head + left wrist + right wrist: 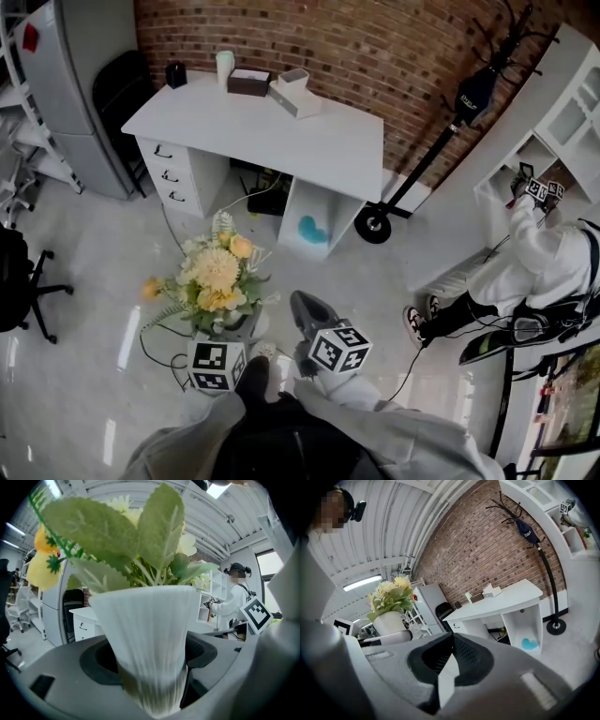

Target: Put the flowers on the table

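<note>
The left gripper [152, 688] has its jaws clamped round the narrow foot of a white ribbed vase [150, 630]. The grip is low down, probably so the flared top and bouquet ride upright and clear of the jaws. The flowers [217, 272] are pale yellow and cream, with matte, saw-edged leaves that look like fabric. They hang over the glossy floor [84, 281], well short of the white bench [281, 131]. The right gripper [444, 679] is empty, jaws together, beside the vase, seemingly in reserve. Boxes [248, 82] line the bench's far edge, so the near side seems the spot.
</note>
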Demonstrator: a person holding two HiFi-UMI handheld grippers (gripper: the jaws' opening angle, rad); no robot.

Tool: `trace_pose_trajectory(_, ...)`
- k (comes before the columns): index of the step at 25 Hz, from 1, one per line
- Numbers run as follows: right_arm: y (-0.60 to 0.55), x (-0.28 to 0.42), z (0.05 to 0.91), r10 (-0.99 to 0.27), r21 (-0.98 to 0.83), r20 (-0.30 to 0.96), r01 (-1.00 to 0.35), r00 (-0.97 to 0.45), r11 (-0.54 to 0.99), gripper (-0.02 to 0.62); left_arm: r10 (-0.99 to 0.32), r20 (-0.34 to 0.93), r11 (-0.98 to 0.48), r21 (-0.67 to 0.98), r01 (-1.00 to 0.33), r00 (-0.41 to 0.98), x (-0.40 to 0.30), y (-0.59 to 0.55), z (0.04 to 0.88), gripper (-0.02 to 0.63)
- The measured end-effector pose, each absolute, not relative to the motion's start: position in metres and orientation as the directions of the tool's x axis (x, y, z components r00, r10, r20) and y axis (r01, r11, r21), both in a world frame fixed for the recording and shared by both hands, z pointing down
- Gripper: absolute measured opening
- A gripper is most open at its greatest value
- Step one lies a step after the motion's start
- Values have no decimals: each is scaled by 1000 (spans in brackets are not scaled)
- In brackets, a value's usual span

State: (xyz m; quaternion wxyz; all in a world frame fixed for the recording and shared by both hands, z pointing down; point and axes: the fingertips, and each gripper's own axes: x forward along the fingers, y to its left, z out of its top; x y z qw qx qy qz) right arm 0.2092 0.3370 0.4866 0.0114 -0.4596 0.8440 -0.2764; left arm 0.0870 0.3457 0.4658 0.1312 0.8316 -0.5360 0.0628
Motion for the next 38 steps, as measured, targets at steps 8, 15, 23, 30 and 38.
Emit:
trace_pose_trajectory(8, 261, 197, 475, -778, -462, 218, -765, -589, 449, 0, -882, 237, -382, 148, -912, 408, 76, 274, 461, 373)
trace_pose_trajectory(15, 204, 181, 467, -781, -448, 192, -761, -595, 469, 0, -879, 245, -387, 134, -912, 409, 63, 223, 465, 373)
trace_pose_trajectory(23, 171, 168, 472, -767, -471, 192, -743, -613, 476, 0, -888, 252, -365, 126, -923, 385, 51, 188, 469, 373)
trace_pose_trajectory(30, 161, 157, 474, -732, -482, 199, -715, -652, 506, 0, -887, 267, -351, 142, -925, 378, 54, 178, 475, 373)
trace_pose_trajectory(38, 125, 138, 492, -682, -499, 213, -678, -700, 540, 0, -901, 285, -299, 143, -943, 329, 38, 149, 486, 373)
